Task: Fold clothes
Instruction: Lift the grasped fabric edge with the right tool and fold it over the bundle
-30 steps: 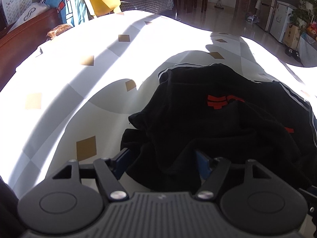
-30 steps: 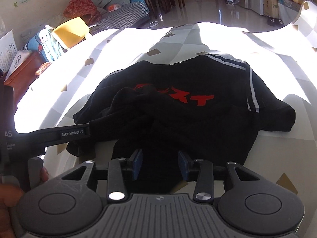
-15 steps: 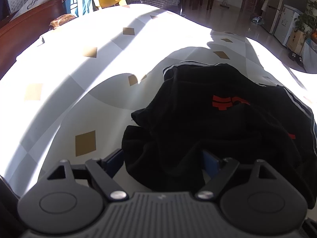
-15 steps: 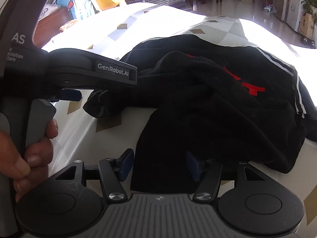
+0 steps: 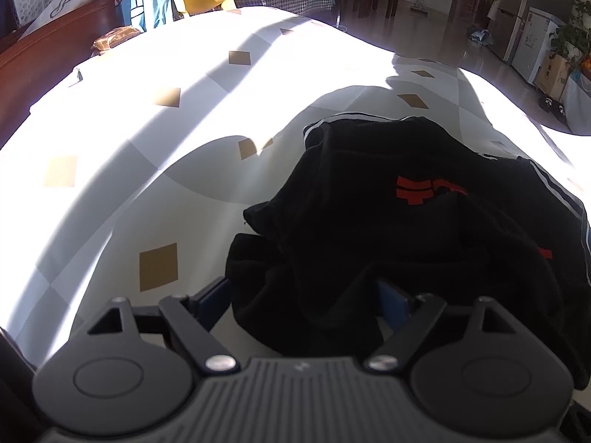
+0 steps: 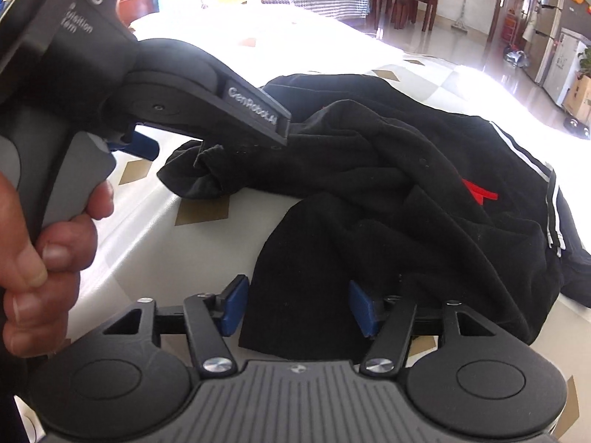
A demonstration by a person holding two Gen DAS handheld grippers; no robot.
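Left wrist view: we see our left gripper (image 5: pixel 306 299) with fingers spread wide around the near hem of the crumpled black shirt (image 5: pixel 406 229), not pinching it. The shirt lies right of centre on the white, diamond-patterned table (image 5: pixel 147 170). In the right wrist view, our right gripper (image 6: pixel 297 304) has its fingers closing, a flap of shirt between them, the pads not yet pressing. Our left hand (image 6: pixel 40 258) grips its handle at far left.

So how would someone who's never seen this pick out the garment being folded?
Find the white table with tan diamonds. The crumpled black shirt lies on it in front of both grippers. Red lettering and white stripes mark it.
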